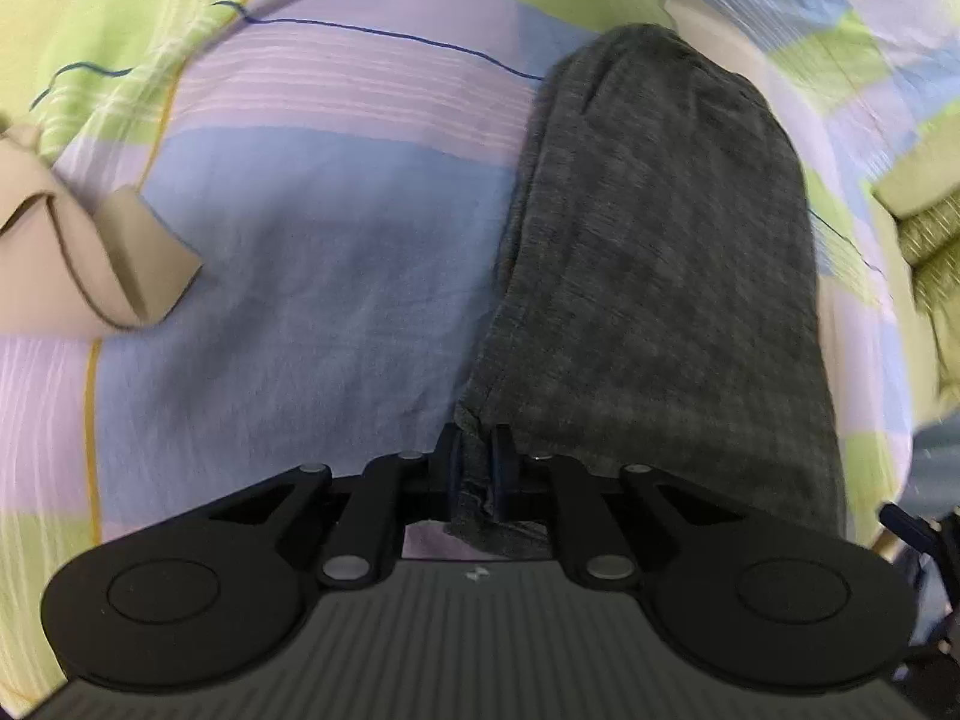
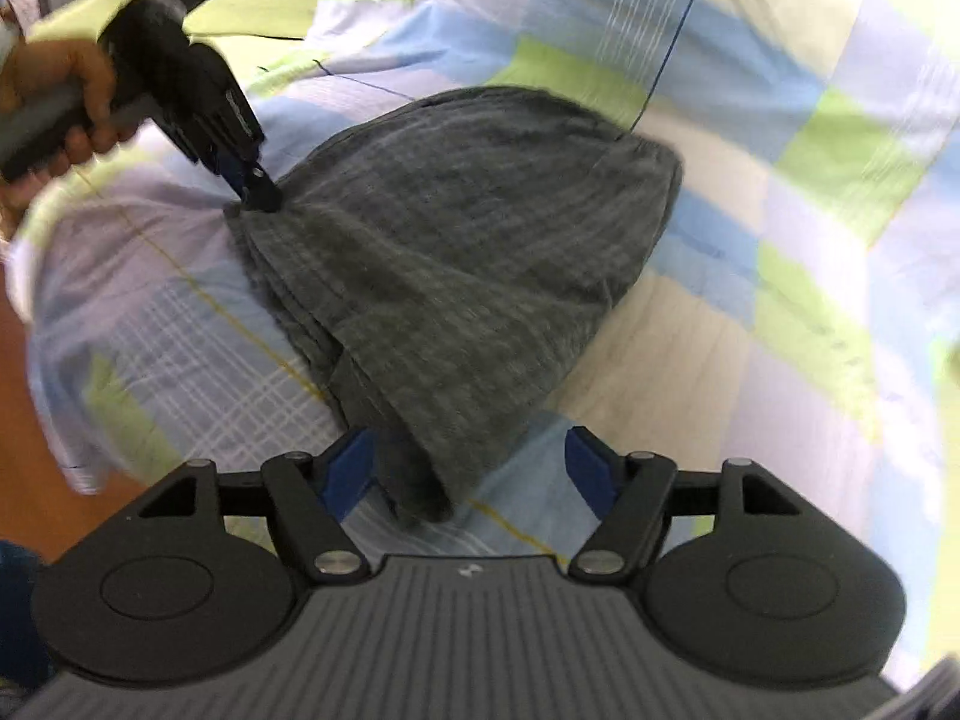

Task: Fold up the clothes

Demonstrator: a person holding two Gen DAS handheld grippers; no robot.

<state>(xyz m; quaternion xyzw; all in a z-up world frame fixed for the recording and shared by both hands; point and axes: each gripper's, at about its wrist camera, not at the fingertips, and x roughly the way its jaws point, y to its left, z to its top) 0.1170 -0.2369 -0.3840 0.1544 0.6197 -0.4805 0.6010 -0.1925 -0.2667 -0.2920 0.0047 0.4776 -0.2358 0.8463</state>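
Grey garment [image 1: 660, 252] pinched at six o'clock by left gripper [image 1: 477, 468]; right gripper [image 2: 468, 468] gapes wide around its corner, so one-sided tugging could skew the fold.

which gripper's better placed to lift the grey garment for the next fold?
Left. The left gripper is already shut on a corner of the grey garment; the right gripper is open, with cloth between its jaws but ungripped.
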